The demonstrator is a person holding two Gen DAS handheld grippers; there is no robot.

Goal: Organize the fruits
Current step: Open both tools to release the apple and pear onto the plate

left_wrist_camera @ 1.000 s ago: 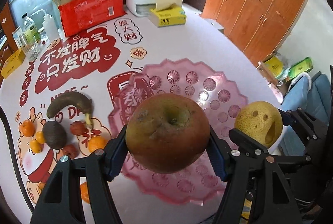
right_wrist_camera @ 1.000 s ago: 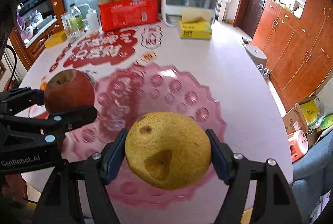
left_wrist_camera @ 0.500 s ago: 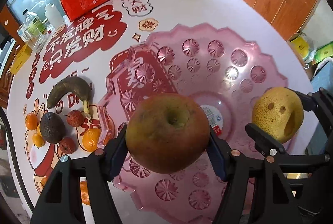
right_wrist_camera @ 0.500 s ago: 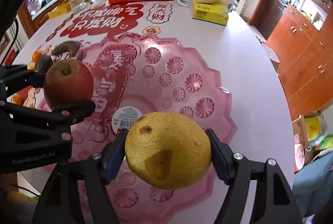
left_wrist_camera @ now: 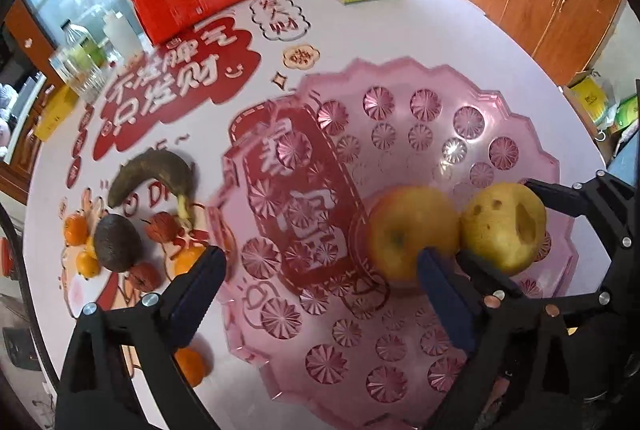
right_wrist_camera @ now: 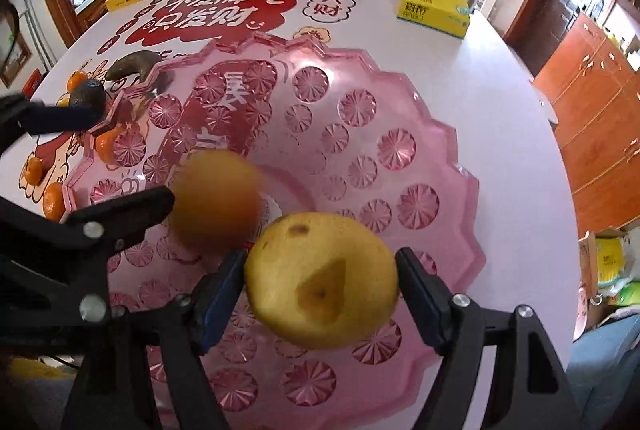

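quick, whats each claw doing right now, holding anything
Left claw: open, jaws just opened, apple released into the pink tray.
Right claw: jaws just easing open, pear between them; grip cannot be told.

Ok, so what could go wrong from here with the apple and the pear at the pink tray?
1. The apple lies blurred in the pink tray, free of the left tool, whose jaws have just been opening; it may be rolling and could reach the rim.
2. The right tool's jaws have just been opening with the pear between them, close beside the apple; dropped there, it may strike the apple and bruise both.
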